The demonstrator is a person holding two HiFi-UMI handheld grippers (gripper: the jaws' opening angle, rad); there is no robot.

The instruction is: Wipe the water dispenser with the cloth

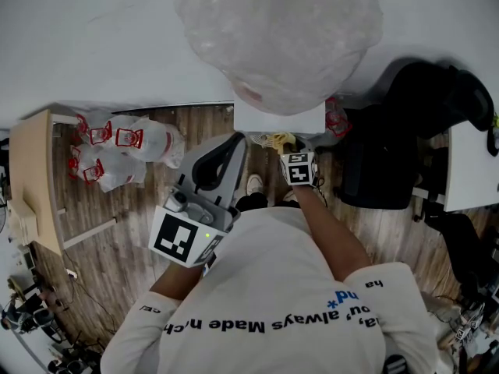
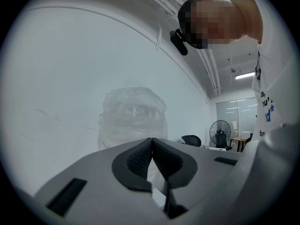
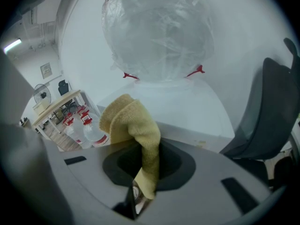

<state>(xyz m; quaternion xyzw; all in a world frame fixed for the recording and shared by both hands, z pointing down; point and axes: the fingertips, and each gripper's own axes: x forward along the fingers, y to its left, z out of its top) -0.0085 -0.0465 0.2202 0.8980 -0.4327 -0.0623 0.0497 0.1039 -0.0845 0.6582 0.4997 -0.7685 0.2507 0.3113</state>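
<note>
The water dispenser's white body [image 1: 279, 118] stands against the wall, with a plastic-wrapped bottle [image 1: 277, 37] on top. My right gripper [image 1: 287, 145] is just in front of it, shut on a yellow cloth [image 1: 281, 139]. In the right gripper view the cloth [image 3: 133, 125] sticks up out of my right gripper [image 3: 147, 165], close to the dispenser's top [image 3: 183, 104] and below the bottle [image 3: 157, 32]. My left gripper [image 1: 232, 145] is held to the left of the dispenser. In the left gripper view my left gripper [image 2: 151, 151] is shut with nothing in it, facing the wrapped bottle [image 2: 133, 116].
Several clear water bottles with red caps [image 1: 117, 150] lie on the wooden floor at the left, beside a wooden table [image 1: 31, 178]. A black office chair [image 1: 401, 142] stands right of the dispenser, with a white desk [image 1: 472, 170] beyond. A standing fan [image 2: 220, 131] shows far off.
</note>
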